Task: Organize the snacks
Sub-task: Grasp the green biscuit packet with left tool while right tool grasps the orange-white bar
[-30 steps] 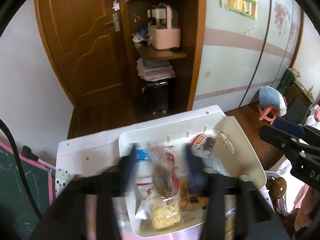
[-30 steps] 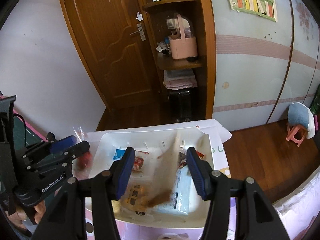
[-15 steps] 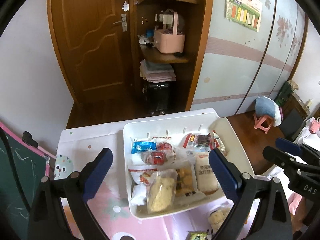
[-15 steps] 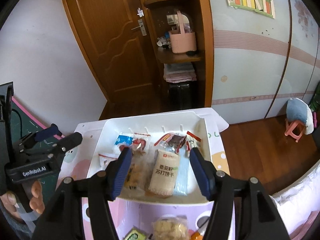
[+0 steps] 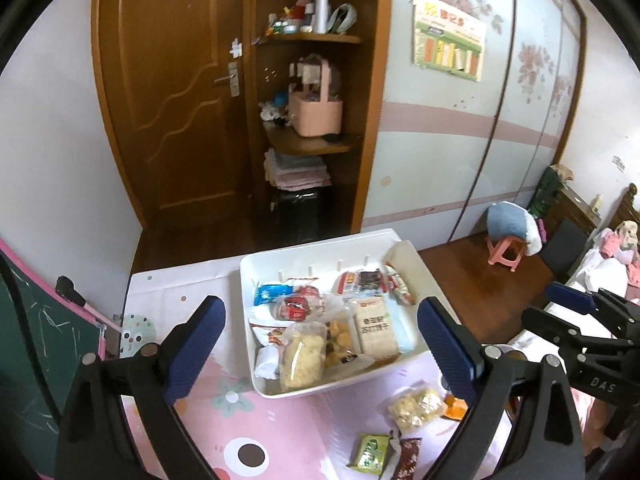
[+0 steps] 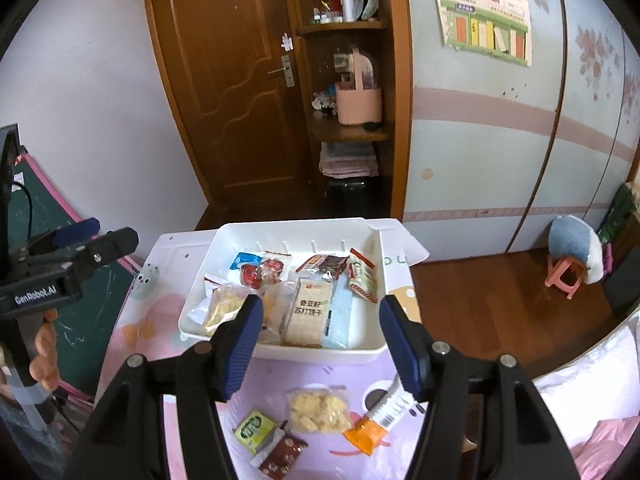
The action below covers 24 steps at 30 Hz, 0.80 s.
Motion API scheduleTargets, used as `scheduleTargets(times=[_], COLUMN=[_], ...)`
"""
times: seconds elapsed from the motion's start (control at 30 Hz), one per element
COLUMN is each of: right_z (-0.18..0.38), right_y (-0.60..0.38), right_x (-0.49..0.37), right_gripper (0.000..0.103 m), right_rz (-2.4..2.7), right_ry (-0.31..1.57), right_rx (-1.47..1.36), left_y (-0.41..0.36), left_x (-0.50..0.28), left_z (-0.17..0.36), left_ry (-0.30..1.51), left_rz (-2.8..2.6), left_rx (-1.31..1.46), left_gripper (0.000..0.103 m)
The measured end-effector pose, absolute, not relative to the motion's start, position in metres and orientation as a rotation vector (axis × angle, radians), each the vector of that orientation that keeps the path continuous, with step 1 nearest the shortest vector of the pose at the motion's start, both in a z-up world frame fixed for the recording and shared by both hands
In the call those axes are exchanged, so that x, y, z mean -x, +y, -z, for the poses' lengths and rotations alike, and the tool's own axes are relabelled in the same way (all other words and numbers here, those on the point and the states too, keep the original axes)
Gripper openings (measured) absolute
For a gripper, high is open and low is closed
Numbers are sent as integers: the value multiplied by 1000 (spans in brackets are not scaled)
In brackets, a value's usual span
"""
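A white bin full of snack packs stands on the pink table. Inside lie a clear bag of yellow puffs and a white cracker pack. On the table nearer me lie a puff bag, a green packet, a dark red packet and an orange packet. My left gripper is open wide and empty above the bin. My right gripper is open and empty above the bin's near edge.
The pink cartoon table cover ends at the far edge by a wooden door and shelf unit. A green chalkboard stands left. A pink stool sits on the wood floor at right, with bedding beside the table.
My left gripper opened, released the puff bag into the bin and drew back. Both grippers have pulled back and up, so loose packets on the near table now show.
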State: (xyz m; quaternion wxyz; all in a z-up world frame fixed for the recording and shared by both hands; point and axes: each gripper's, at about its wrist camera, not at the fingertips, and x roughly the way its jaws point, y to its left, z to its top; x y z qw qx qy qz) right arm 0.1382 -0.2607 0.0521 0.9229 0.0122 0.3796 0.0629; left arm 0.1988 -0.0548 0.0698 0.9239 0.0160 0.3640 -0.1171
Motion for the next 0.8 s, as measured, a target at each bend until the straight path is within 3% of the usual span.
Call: scheduleTargets(times=[0.4, 0.8], right_z=[-40, 56], right_y=[-274, -309], right_x=[-94, -106], right_gripper=[66, 66], right_rz=[-94, -7], right_ry=[777, 957], right_rx=[42, -48], left_y=[-87, -107], left_x=[-134, -119], left_z=[-60, 66], left_ry=[733, 909], left_rz=[361, 405], left_rx=[-136, -166], left_gripper=[97, 97])
